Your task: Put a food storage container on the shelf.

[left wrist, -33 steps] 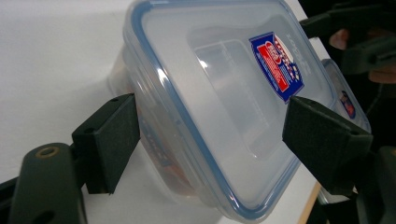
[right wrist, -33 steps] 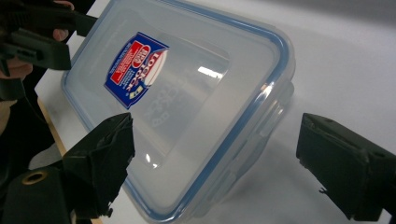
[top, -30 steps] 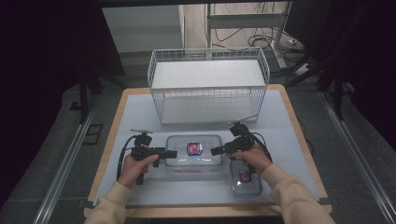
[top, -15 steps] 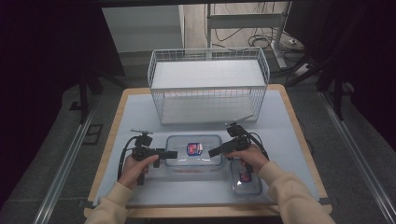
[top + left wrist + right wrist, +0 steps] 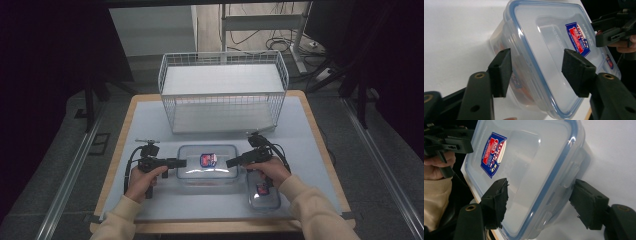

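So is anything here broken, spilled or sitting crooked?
One thing: the pad on the right gripper, at the left of its own view, has a ragged, chipped edge. The big container lies flat and lidded; nothing is spilled.

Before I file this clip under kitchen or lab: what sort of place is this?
Probably a lab or recording studio: a bare table with a wire basket, dark curtains around it, cables on the floor behind.

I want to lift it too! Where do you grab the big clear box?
Grab the big clear box by its two short ends, one gripper from each side, jaws over the lid's rim. It looks too wide for one; left gripper and right gripper already straddle those edges, closing.
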`<move>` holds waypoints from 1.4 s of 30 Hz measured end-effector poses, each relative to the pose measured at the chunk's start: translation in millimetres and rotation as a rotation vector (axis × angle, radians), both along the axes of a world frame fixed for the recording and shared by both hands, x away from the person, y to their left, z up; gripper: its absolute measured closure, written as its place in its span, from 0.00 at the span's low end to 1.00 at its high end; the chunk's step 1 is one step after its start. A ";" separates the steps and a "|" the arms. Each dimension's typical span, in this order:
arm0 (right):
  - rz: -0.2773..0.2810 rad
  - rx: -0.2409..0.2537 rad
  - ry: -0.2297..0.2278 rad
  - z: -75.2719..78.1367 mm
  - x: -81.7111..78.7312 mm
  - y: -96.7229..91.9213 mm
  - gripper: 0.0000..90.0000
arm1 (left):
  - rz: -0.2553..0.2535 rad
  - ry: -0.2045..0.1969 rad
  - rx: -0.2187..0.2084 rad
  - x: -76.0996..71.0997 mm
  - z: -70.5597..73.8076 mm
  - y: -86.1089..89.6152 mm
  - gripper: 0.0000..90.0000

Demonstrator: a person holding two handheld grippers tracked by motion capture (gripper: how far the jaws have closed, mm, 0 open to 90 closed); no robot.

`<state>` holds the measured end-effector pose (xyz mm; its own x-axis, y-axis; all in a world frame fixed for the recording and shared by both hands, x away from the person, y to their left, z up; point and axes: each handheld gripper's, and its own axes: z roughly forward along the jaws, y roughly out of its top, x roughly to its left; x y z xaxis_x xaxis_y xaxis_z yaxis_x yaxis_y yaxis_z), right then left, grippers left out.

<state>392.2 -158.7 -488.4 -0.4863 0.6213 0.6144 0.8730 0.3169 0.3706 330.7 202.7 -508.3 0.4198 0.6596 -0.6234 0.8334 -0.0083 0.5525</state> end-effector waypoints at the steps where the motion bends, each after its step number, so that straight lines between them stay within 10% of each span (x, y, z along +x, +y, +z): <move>1: -0.003 0.005 0.002 -0.1 0.0 -0.8 0.37 | 0.001 0.007 -0.015 -1.1 -0.8 2.2 0.49; 18: -0.015 0.029 0.013 -2.2 -1.3 -5.3 0.39 | -0.059 0.144 -0.084 2.8 -11.5 1.5 0.38; 42: -0.018 0.046 -0.063 4.5 -16.8 -10.5 0.49 | -0.069 0.088 -0.075 -8.6 -5.2 4.5 0.46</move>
